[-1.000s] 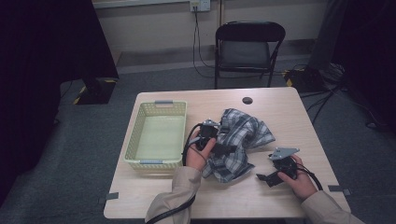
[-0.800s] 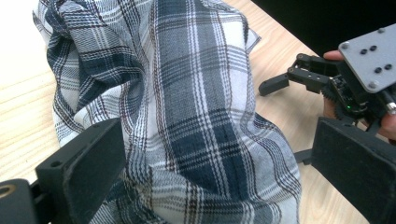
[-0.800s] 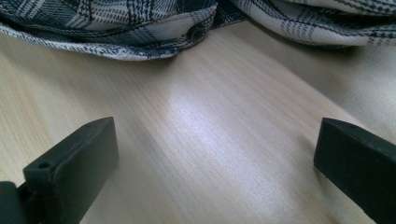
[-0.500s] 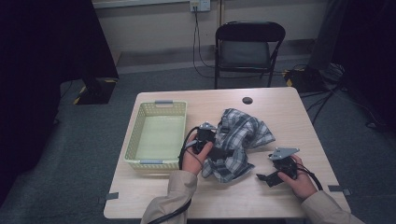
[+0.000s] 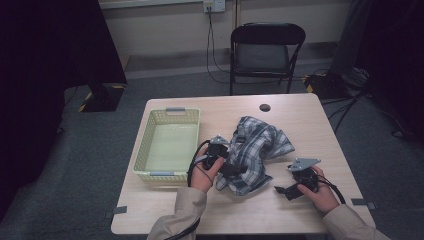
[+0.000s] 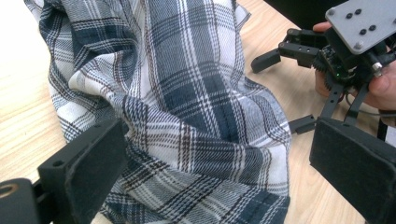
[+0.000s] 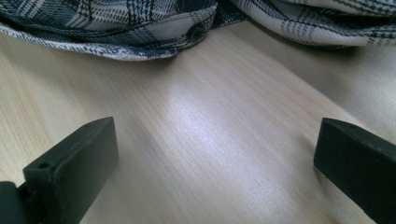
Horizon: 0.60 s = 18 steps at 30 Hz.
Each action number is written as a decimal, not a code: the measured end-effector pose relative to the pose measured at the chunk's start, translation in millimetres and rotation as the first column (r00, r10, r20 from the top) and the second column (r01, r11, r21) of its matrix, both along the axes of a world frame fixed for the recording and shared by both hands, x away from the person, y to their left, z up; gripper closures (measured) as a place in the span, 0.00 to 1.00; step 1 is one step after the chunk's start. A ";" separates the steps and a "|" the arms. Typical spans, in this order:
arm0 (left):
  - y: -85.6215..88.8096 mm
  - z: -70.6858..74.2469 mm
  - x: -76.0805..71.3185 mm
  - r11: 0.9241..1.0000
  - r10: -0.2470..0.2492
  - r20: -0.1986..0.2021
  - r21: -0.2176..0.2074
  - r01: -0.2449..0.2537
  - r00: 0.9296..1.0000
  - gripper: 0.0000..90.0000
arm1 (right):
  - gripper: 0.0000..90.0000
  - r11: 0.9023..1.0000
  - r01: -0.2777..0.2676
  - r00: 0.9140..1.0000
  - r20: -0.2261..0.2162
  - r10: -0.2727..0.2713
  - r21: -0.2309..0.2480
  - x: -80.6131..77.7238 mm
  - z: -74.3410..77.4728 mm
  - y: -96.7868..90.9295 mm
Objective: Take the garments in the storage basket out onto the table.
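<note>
— Black jaws on the left gripper (image 5: 231, 169): how do they stand?
— Spread wide, one on each side of the crumpled plaid shirt (image 6: 187, 116), with the cloth bunched between them but not pinched.
— And the right gripper (image 5: 286, 190)?
— Also wide apart, holding nothing, low over bare wood just beside the shirt's buttoned edge (image 7: 140, 32).
— Where does the shirt lie?
— In a heap near the middle of the wooden surface (image 5: 280, 215), between the two hands.
— Anything around it?
— A pale yellow basket (image 5: 145, 150) stands to the left, just beside the left hand. A folding chair (image 5: 265, 50) stands beyond the far edge of the surface.
</note>
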<state>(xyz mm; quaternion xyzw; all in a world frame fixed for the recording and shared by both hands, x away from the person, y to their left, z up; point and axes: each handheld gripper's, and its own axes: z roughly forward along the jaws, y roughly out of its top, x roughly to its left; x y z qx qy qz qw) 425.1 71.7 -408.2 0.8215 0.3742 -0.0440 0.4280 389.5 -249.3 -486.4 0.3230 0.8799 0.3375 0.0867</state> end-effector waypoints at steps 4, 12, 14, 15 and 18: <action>2.3 -2.3 -1.9 1.000 -0.002 -0.003 -0.005 0.002 1.000 0.04 | 0.00 1.000 0.000 1.000 0.000 0.000 0.000 0.0 0.0 0.0; 9.7 -6.6 -8.0 1.000 -0.009 -0.003 -0.003 0.009 1.000 0.04 | 0.00 1.000 0.000 1.000 0.000 0.000 0.000 0.0 0.0 0.0; 11.5 -7.7 -9.4 1.000 -0.009 -0.005 -0.005 0.009 1.000 0.04 | 0.00 1.000 0.000 1.000 0.000 0.000 0.000 0.0 0.0 0.0; 12.7 -8.5 -10.2 1.000 -0.009 -0.006 -0.005 0.009 1.000 0.04 | 0.00 1.000 0.000 1.000 0.000 0.000 0.000 0.0 0.0 0.0; 15.3 -10.0 -12.3 1.000 -0.012 -0.007 -0.005 0.012 1.000 0.04 | 0.00 1.000 0.000 1.000 0.000 0.000 0.000 0.0 0.0 0.0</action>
